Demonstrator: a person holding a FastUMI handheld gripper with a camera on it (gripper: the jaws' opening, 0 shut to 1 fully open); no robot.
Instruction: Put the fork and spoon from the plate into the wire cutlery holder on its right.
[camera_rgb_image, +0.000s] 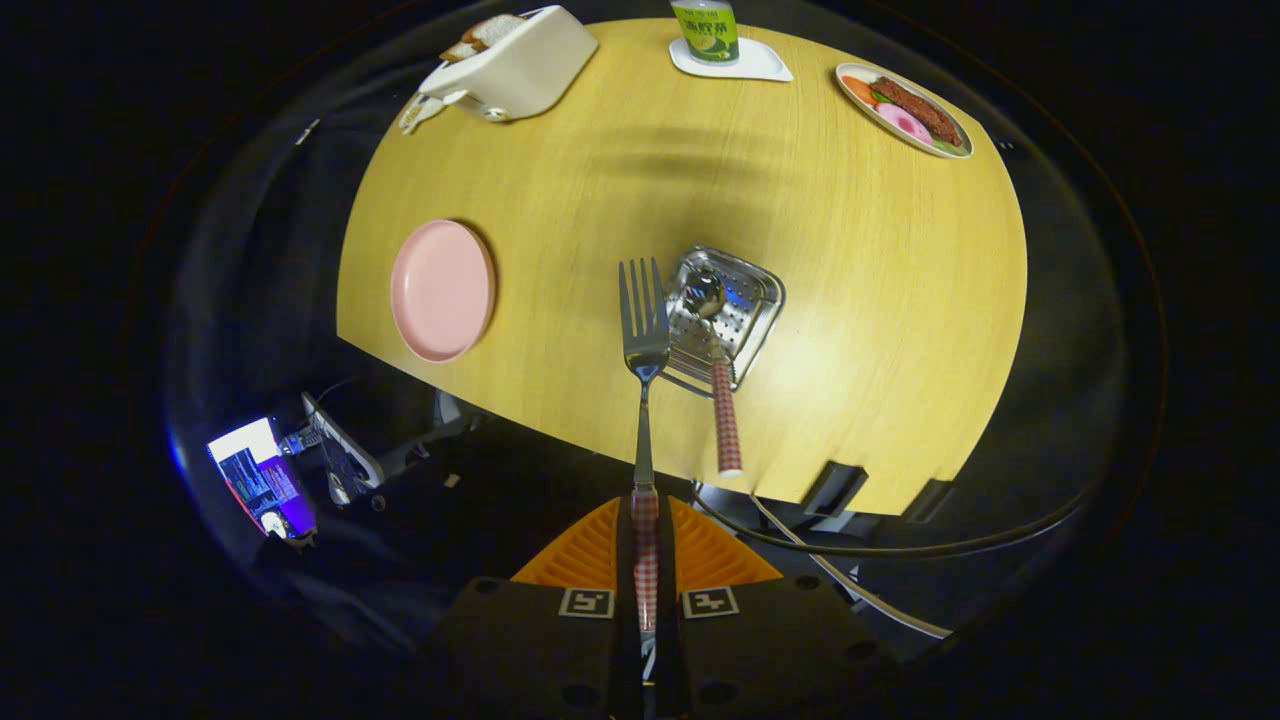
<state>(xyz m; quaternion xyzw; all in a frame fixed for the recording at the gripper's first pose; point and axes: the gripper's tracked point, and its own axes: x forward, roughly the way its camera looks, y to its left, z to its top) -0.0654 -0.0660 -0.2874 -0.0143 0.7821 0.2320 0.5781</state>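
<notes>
Pink plate (442, 290) sits near the table's (860, 300) left edge, nothing on it now. Right of it, the claw (645, 545) is clamped on the fork's (643, 330) checked handle, both fingers pressed against it, tines pointing away, held up over the table's near edge. Just right of the tines: the wire cutlery holder (745, 285), spoon (712, 340) already in it, bowl down inside, checked handle sticking out over the near rim toward the claw.

Judgement: spoon done, fork is the last piece, mid-carry and not yet over the opening.

Risks from here:
- Fork is gripped at the very end of the handle (long lever), so it could pivot in the fingers on tilt.
- Tines sit left of the holder's rim; coming down from here would catch the wire or land on the table.
- Spoon handle is close beside the fork shaft; a sideways move could knock it and shift or tip the holder.
- Releasing high could bounce the fork out.

Far edge of the table, well apart: toaster (515, 65), bottle (706, 30) on a coaster, food plate (905, 110).
</notes>
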